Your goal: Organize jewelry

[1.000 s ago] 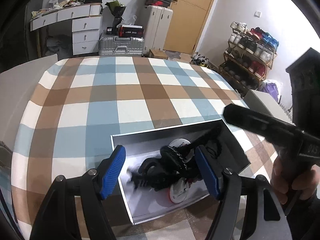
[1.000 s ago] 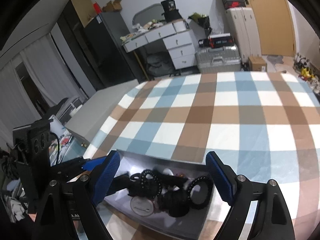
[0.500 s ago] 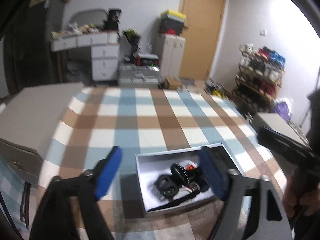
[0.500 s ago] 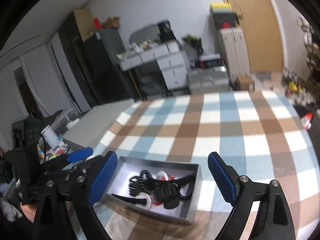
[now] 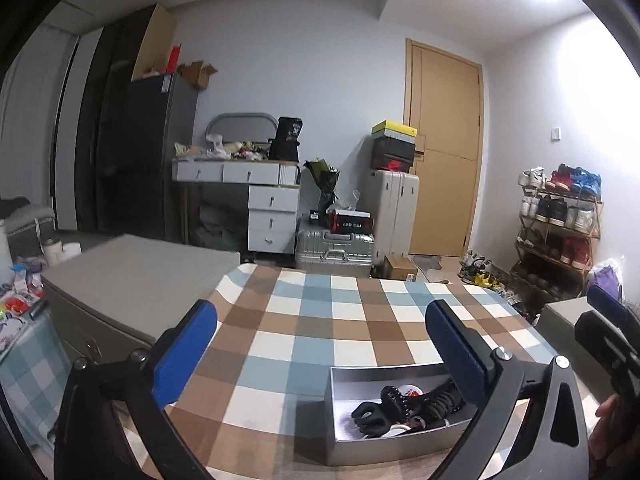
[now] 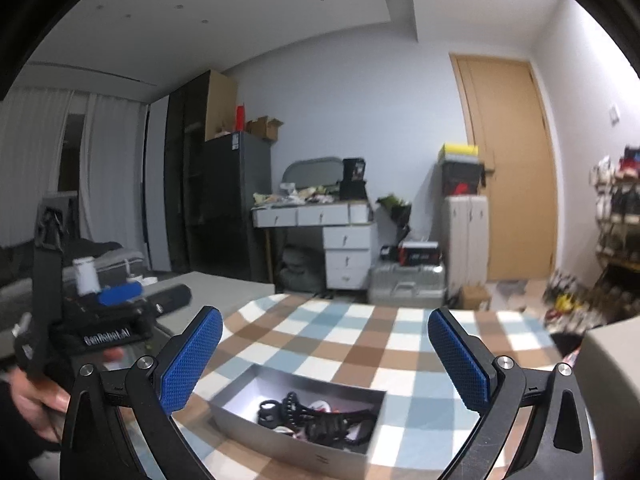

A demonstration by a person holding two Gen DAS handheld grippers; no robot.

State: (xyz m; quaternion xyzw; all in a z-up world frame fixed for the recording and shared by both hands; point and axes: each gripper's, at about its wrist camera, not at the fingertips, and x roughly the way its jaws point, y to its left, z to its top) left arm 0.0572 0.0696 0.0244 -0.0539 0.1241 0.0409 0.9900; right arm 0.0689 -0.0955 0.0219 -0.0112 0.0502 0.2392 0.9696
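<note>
The left wrist view looks nearly level along its own blue-padded fingers, from close above the near edge of a table under a brown, blue and white checked cloth. It faces the far wall with the tan wooden door. The right wrist view sits just to the right of it, facing the same wall, its picture slightly blurred. Both views share the shallow grey metal tray, the white drawer desk and the door. Each view catches the other handset at its edge.
</note>
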